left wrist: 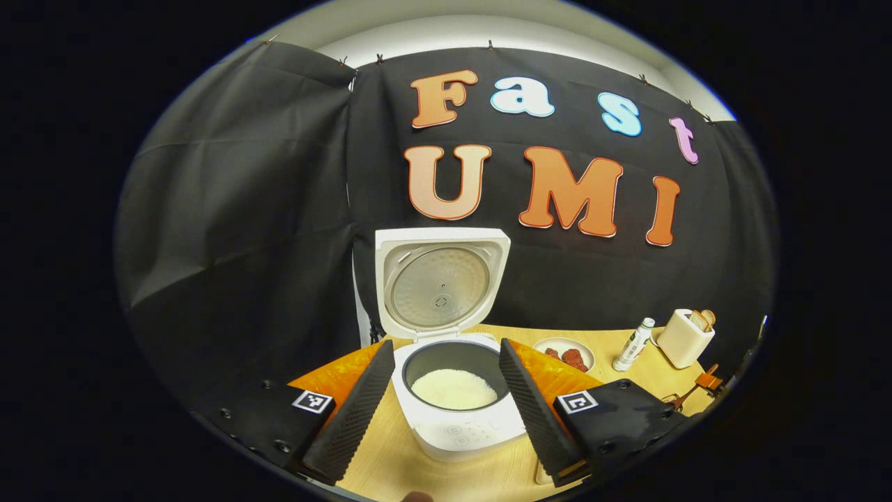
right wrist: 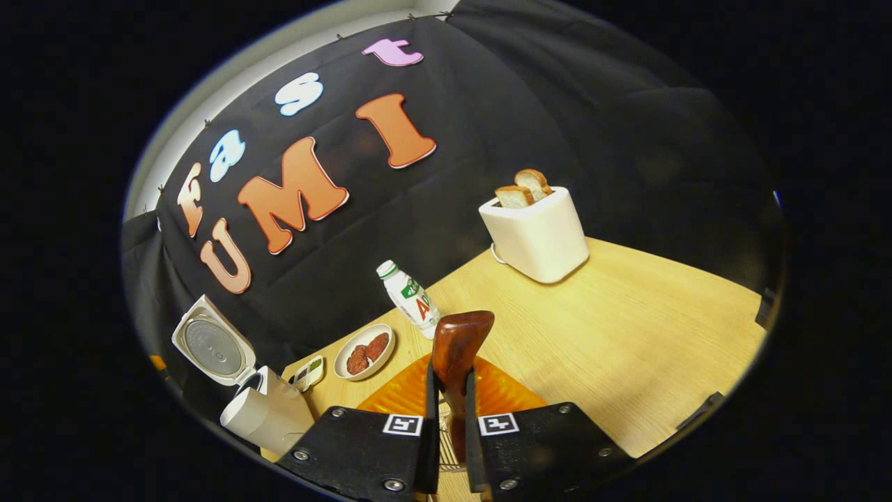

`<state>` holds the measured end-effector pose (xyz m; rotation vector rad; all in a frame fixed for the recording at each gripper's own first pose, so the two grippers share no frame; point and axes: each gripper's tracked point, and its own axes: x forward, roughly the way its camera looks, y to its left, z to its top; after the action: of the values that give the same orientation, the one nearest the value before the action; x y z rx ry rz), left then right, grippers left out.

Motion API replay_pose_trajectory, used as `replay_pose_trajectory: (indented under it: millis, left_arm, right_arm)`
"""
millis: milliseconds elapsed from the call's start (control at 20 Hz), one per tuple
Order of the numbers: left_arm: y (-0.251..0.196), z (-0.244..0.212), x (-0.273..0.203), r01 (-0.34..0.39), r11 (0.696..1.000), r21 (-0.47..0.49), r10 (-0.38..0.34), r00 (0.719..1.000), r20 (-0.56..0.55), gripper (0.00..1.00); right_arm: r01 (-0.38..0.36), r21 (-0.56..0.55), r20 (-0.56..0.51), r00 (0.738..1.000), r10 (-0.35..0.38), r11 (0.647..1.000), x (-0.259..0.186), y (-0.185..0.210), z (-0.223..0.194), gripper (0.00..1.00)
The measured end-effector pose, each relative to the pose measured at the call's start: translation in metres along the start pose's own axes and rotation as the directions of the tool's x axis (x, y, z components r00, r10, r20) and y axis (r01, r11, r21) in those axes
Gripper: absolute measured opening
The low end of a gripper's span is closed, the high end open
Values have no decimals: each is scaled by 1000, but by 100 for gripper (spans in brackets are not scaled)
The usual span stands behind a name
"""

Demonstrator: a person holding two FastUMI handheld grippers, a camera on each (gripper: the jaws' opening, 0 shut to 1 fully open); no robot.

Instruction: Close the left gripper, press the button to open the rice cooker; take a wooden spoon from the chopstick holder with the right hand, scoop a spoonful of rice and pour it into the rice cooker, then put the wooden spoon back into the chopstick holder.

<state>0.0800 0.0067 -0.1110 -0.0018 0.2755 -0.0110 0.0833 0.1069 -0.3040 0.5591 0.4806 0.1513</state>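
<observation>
Right gripper view: the wooden spoon (right wrist: 456, 348) is clamped between the right gripper (right wrist: 449, 425) jaws; the left gripper (left wrist: 446, 411) is spread wide before the open rice cooker (left wrist: 453, 397).

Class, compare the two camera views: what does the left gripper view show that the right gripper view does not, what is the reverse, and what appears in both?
Left gripper view: the rice inside the open rice cooker, seen between the left gripper's wide-open jaws.

Right gripper view: the right gripper shut on the wooden spoon, its bowl pointing up.

Both: the cooker with lid raised, the plate of meat, the bottle, the toaster holding bread, the wooden table.
</observation>
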Motion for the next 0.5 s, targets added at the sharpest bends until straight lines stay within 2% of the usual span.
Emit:
replay_pose_trajectory:
  millis: [100, 150, 200, 250, 350, 500]
  left_arm:
    - [4, 6, 1, -5, 1000, -3, 6, 1000, 10, 100]
    - [7, 11, 2, -11, 1000, -6, 12, 1000, 18, 100]
    - [11, 16, 3, -23, 1000, -10, 23, 999, 26, 100]
    - [13, 22, 5, -31, 999, -13, 31, 999, 35, 100]
    - [14, 39, 10, -30, 1000, -10, 30, 997, 65, 100]
    - [23, 66, 22, -60, 998, 19, 57, 992, 113, 100]
  right_arm:
    - [35, 27, -29, 999, -34, 999, 1, -7, -5, 30]
    - [49, 24, -18, 999, -49, 998, -2, -9, 1, 54]
    - [64, 12, -12, 998, -64, 998, -5, -12, 5, 62]
    - [80, 0, -7, 997, -80, 997, -10, -14, 5, 82]
    - [97, -20, 6, 995, -97, 995, -23, -14, 15, 94]
    - [108, -36, 46, 993, -106, 994, -41, -6, 37, 95]
